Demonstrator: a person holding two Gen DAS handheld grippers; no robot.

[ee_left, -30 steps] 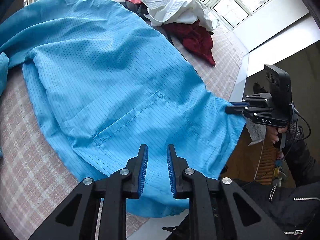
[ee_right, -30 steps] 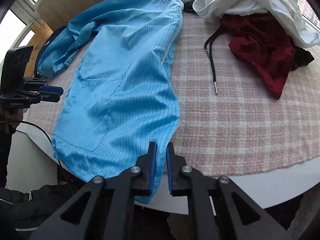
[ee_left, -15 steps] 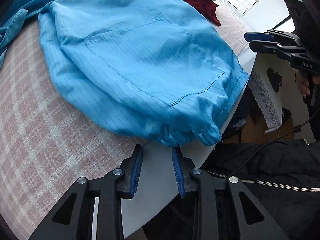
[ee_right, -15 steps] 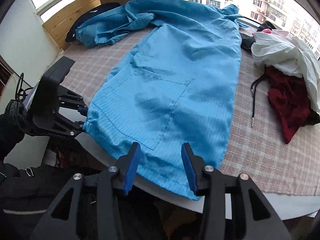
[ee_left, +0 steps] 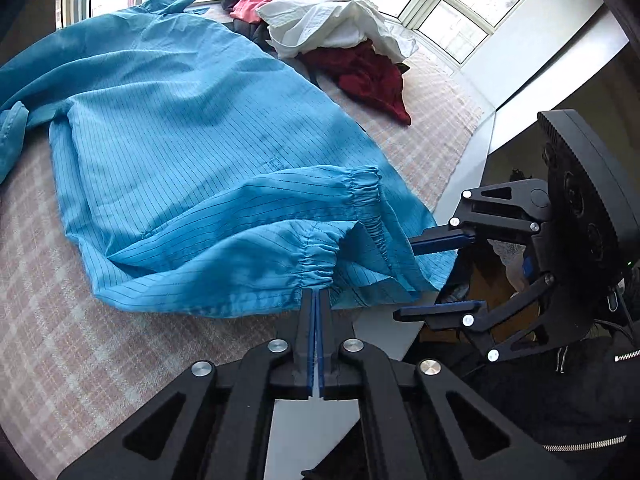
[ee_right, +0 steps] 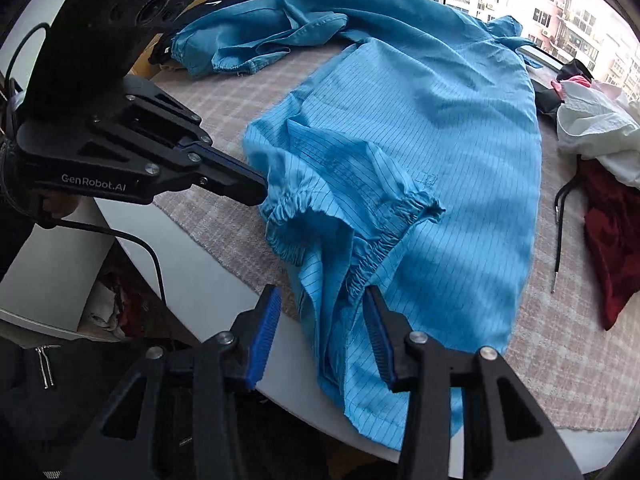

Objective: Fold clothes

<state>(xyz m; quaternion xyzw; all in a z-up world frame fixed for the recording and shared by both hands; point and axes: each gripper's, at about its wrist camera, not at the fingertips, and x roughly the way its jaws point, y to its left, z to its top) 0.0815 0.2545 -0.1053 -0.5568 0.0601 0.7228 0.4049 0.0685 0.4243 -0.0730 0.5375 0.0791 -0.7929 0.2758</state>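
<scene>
Cuff (ee_left: 320, 258) of the blue striped coat (ee_left: 168, 132) was found pinched at its gathered elastic edge by the left gripper (ee_left: 318, 300), whose fingers were pressed together on the cloth. Half a second earlier the same fingers had been seen parted just short of the bunched hem at the table edge, with nothing between them; the grip had therefore only just been taken. The sleeve, previously not laid over the body, was now drawn across the coat's front, the cuff lying directly ahead of the left fingertips.

Right gripper (ee_right: 320, 324) was held wide, its blue pads (ee_right: 264, 328) standing either side of a hanging fold of the lower coat (ee_right: 420, 128), the cloth between them but not clamped. Whether the right pad touched the gathered band could not be told.

Judged from this: a sleeve fold across the body was in hand, with the hem hanging over the table's white rim (ee_right: 192, 268). White and dark red garments (ee_left: 352, 52) lay well beyond the fingers, on the checked cloth (ee_left: 60, 344).
</scene>
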